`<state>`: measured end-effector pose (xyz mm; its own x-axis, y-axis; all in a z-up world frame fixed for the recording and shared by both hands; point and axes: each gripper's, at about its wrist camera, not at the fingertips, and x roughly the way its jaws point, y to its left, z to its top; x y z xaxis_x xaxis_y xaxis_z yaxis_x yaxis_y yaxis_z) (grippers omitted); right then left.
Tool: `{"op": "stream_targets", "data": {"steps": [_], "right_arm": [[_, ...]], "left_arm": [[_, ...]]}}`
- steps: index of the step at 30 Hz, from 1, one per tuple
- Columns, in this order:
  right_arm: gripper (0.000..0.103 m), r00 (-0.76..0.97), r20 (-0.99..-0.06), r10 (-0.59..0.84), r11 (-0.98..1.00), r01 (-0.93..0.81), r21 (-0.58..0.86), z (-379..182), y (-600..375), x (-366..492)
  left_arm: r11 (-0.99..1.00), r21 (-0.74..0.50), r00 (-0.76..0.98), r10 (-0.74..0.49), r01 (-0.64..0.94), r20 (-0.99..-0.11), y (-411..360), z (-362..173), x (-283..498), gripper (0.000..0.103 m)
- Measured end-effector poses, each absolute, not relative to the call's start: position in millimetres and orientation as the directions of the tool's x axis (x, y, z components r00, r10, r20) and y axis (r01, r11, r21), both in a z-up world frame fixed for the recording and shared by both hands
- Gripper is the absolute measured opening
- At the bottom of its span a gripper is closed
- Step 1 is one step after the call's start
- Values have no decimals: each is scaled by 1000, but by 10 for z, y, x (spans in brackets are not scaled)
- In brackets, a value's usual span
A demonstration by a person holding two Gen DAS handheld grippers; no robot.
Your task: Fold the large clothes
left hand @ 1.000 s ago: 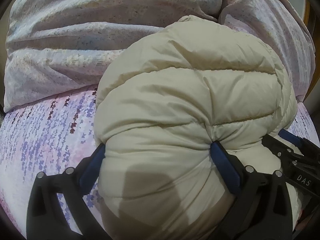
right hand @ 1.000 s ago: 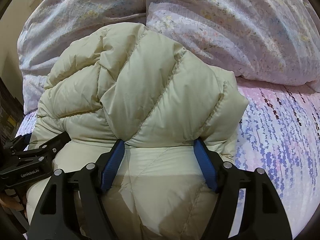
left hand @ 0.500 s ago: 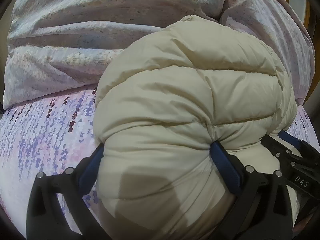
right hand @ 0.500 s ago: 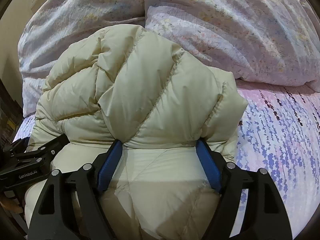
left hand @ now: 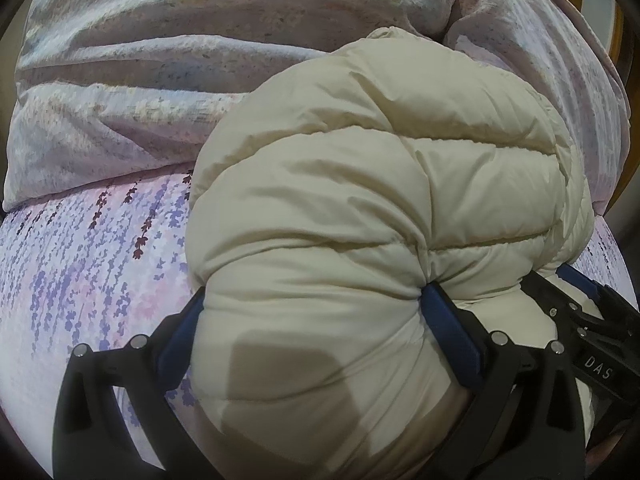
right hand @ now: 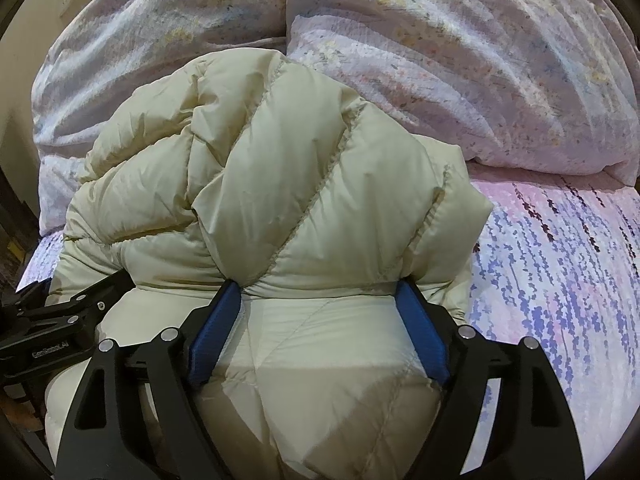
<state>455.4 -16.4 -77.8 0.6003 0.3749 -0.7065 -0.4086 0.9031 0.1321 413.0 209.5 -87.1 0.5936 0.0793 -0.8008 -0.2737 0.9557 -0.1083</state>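
Cream puffer jacket [left hand: 372, 216] bunched in thick roll on bed [left hand: 80, 272] with lilac floral sheet, crumpled duvet [right hand: 460, 60] just behind. Left gripper [left hand: 312, 304] clamps jacket roll, blue pads [left hand: 452, 332] sunk into padding. Right gripper [right hand: 320, 296] beside it; jaws just been opening, wide, pads touching jacket bulk between them.

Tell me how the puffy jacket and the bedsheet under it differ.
The jacket is plain cream; the bedsheet is pale with purple flower sprigs. The jacket is quilted and bunched into a thick mound; the bedsheet lies flat and smooth. The jacket bulges between both grippers' fingers; the bedsheet is ungripped. Both are fabric.
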Motion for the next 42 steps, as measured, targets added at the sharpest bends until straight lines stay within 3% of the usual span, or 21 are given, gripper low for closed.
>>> {"op": "stream_targets", "data": {"steps": [10, 21, 33, 42], "right_arm": [[96, 558, -769, 313, 921, -375, 103, -520, -236, 4573], [101, 603, -785, 146, 962, -272, -29, -153, -482, 4050], [101, 608, -773, 180, 947, -320, -31, -41, -734, 3277], [102, 594, -776, 214, 932, -361, -19, -39, -885, 2796]], "left_arm": [[951, -99, 572, 90, -291, -815, 2132, -677, 4002, 101], [941, -107, 611, 120, -322, -783, 2131, -237, 3255, 101], [910, -184, 628, 100, -371, -772, 1898, 33, 2461, 101], [911, -175, 627, 108, -373, -771, 1709, 141, 1954, 101]]}}
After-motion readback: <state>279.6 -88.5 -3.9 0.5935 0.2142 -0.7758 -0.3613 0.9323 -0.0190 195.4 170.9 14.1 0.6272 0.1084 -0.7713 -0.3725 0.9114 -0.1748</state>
